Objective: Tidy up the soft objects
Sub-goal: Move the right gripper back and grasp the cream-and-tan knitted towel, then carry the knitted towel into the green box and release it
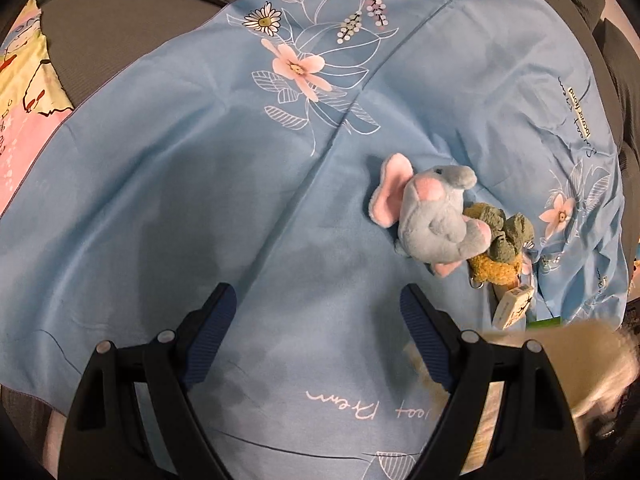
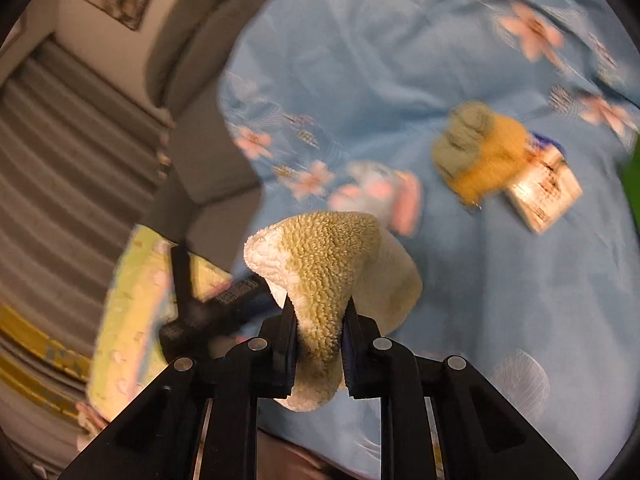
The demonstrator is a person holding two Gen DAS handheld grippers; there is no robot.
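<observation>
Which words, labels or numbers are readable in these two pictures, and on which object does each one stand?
"Sweet Dream": cursive script on the blue sheet, seen upside down near the bottom edge, partly hidden by the left gripper; my best reading.
Boxed label and script at the blue sheet's right edge: rotated, too small to read surely.
Paper tag by the yellow-green plush: print too small.
Same tag in the right wrist view: blurred.
Cartoon cloth: marks unreadable.
</observation>
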